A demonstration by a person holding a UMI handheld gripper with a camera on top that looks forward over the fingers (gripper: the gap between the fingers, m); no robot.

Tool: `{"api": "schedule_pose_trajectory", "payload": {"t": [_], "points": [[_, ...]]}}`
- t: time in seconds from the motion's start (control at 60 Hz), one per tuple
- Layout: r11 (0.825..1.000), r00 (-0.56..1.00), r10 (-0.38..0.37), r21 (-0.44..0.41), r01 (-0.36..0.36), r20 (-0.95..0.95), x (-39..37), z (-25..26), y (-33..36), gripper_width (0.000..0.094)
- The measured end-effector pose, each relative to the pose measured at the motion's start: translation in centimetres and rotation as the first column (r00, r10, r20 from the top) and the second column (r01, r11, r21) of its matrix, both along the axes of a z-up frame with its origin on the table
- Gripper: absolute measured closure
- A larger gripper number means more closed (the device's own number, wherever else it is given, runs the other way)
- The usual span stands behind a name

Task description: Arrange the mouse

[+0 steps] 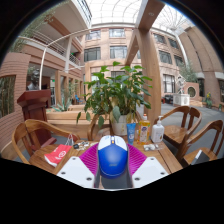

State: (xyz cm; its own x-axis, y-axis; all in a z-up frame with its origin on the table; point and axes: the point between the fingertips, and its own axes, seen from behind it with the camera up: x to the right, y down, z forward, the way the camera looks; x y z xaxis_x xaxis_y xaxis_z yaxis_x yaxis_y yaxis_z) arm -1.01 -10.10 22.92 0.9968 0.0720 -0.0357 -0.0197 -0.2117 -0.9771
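A blue computer mouse (112, 158) with a white front part is held between my two fingers, lifted above the wooden table (70, 163). My gripper (112, 160) is shut on it: the magenta pads (91, 158) press against both of its sides. The mouse hides the space directly ahead of the fingers.
A red and white object (58, 155) lies on the table to the left. A potted plant (113, 95) stands behind the mouse, with small bottles (157, 132) and a blue container (131, 131) to the right. Wooden chairs (30, 135) surround the table. A brick courtyard lies beyond.
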Motion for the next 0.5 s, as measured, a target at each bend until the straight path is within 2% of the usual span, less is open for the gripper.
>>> {"api": "schedule_pose_trajectory", "payload": {"t": [0.1, 0.183, 0.2, 0.317, 0.417, 0.467, 0.5], "points": [[0.993, 0.999, -0.048, -0.11, 0.049, 0.013, 2.2, -6.0, 4.9, 0.0572], [0.972, 0.997, -0.067, -0.222, 0.073, 0.036, 3.3, -11.5, 7.3, 0.0571], [0.969, 0.997, -0.07, -0.234, 0.079, 0.044, 3.5, -13.8, 7.8, 0.057], [0.939, 0.994, -0.085, -0.328, 0.104, 0.073, 4.8, -19.5, 8.8, 0.0548], [0.91, 0.995, -0.092, -0.403, 0.099, 0.035, 4.8, -22.7, 8.7, 0.0496], [0.901, 0.996, -0.091, -0.425, 0.086, 0.01, 4.5, -23.8, 8.7, 0.0453], [0.904, 0.996, -0.086, -0.42, 0.08, 0.005, 4.5, -23.7, 8.7, 0.0427]]}}
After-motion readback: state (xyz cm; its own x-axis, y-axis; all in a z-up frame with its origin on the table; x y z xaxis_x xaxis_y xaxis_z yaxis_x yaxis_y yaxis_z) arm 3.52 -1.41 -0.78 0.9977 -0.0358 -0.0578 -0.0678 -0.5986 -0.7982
